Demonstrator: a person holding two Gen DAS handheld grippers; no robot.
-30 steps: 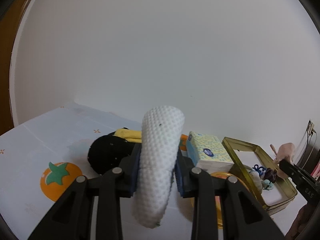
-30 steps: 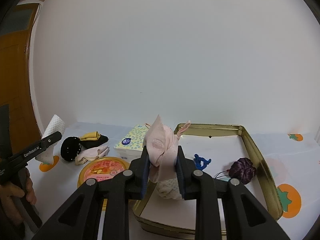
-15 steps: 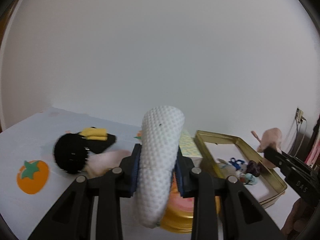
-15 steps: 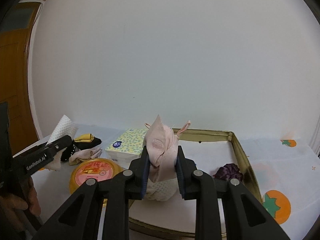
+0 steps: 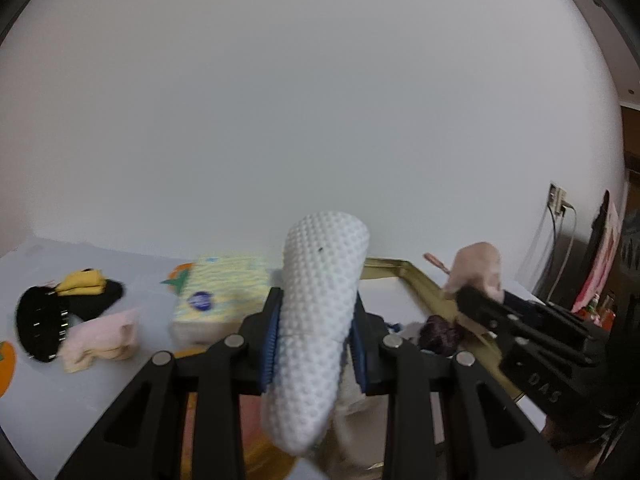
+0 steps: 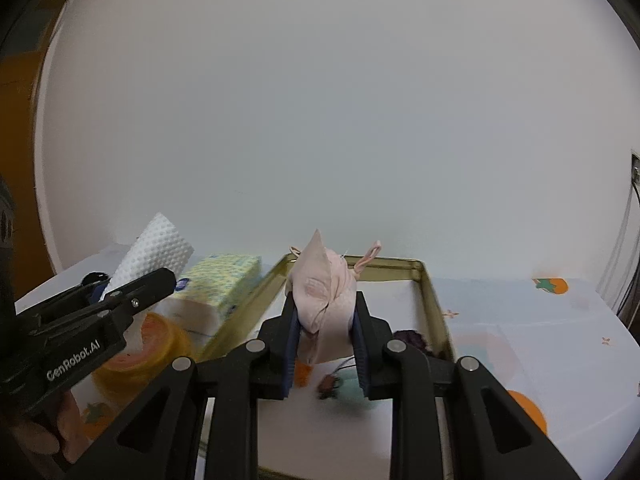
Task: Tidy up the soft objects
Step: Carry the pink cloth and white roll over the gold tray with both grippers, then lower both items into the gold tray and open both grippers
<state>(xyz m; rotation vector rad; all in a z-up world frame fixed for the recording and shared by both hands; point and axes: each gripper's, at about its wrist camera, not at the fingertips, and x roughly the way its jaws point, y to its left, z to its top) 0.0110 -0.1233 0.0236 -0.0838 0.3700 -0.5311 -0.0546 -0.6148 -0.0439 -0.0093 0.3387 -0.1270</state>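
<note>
My left gripper (image 5: pixel 316 308) is shut on a white dimpled cloth (image 5: pixel 320 280) that stands up between its pads. From the right wrist view the same cloth (image 6: pixel 156 244) and the left gripper (image 6: pixel 160 280) are at the left, above the round yellow tin (image 6: pixel 136 344). My right gripper (image 6: pixel 325 308) is shut on a bunched pink cloth (image 6: pixel 326 292) and hangs over the near left part of the gold tin tray (image 6: pixel 432 296). A purple scrunchie (image 6: pixel 412 338) lies in the tray. The left wrist view has the right gripper (image 5: pixel 472 300) and the pink cloth (image 5: pixel 476 268) over the tray rim (image 5: pixel 416 276).
A patterned tissue pack (image 5: pixel 220 296) stands left of the tray. Further left lie a pink sock (image 5: pixel 100 332), a yellow sock (image 5: pixel 80 280) and a black studded piece (image 5: pixel 40 316). The tablecloth (image 6: pixel 520 340) carries orange fruit prints. A white wall closes the back.
My left gripper has swung right with the white cloth, from over the black piece to beside the tray. The right gripper has drifted a little with the pink cloth. Both grips are unchanged.
</note>
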